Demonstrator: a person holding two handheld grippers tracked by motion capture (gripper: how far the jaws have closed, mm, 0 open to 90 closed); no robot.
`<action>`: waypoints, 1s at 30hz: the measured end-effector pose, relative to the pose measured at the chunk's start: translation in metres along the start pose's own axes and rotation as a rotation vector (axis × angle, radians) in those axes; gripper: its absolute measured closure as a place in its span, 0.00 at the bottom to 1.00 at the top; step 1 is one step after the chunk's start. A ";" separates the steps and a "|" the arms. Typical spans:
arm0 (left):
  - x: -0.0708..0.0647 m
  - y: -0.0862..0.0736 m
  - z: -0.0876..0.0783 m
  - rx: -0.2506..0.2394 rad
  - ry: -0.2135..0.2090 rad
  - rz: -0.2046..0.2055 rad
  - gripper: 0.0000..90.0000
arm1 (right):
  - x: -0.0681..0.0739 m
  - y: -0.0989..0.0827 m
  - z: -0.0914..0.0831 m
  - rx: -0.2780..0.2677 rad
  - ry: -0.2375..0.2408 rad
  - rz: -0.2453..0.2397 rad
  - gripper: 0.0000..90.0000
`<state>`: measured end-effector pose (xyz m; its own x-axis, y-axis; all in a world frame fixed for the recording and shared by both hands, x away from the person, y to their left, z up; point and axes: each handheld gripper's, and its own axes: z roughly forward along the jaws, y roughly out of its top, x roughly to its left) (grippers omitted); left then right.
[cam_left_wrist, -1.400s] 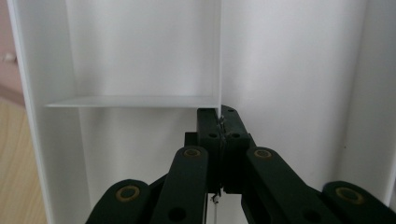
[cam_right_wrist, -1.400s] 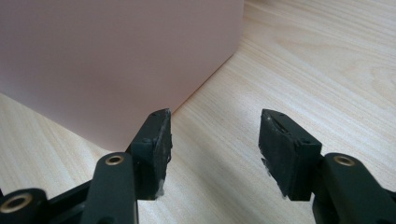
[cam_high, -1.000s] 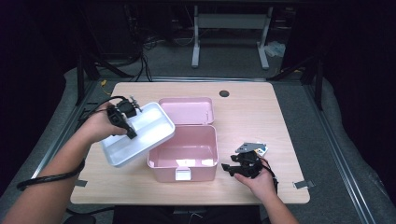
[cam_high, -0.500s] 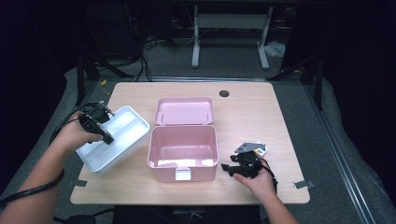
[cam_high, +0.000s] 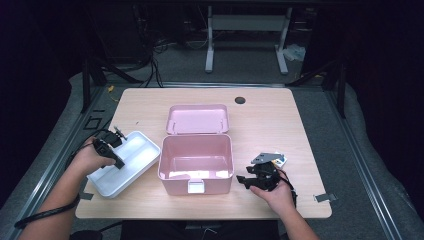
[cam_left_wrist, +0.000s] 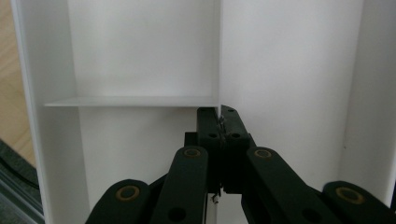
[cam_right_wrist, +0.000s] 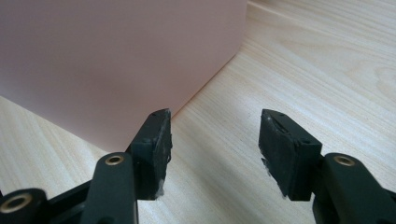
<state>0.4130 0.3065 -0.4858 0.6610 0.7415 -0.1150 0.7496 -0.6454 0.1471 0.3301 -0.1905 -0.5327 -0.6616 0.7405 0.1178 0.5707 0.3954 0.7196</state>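
While the counter (cam_high: 300, 125) carries the pink box (cam_high: 196, 161), lid open and inside bare, the white tray (cam_high: 131, 161) already lies just left of it, apparently lifted out, its divider pinched in the left gripper (cam_left_wrist: 219, 122), while the right gripper (cam_right_wrist: 214, 154) gapes empty, so release seemingly remains.

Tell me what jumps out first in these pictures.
An open pink box sits mid-table, empty, its lid tipped back. To its left, the left gripper is shut on a divider of a white tray. The right gripper rests open on the table beside the box's right side.
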 end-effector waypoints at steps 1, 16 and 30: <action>0.000 0.000 0.005 -0.001 -0.007 -0.008 0.99 | 0.000 0.000 0.000 0.000 -0.001 0.001 0.49; -0.003 -0.009 0.031 -0.051 0.025 -0.010 0.85 | 0.003 0.003 0.007 0.010 0.020 -0.015 0.48; -0.029 -0.046 0.001 -0.374 0.052 -0.043 0.60 | 0.003 0.007 0.001 0.002 -0.012 -0.032 0.46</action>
<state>0.3597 0.3146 -0.4902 0.6194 0.7810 -0.0803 0.7057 -0.5090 0.4929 0.3331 -0.1851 -0.5284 -0.6735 0.7341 0.0862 0.5503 0.4201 0.7216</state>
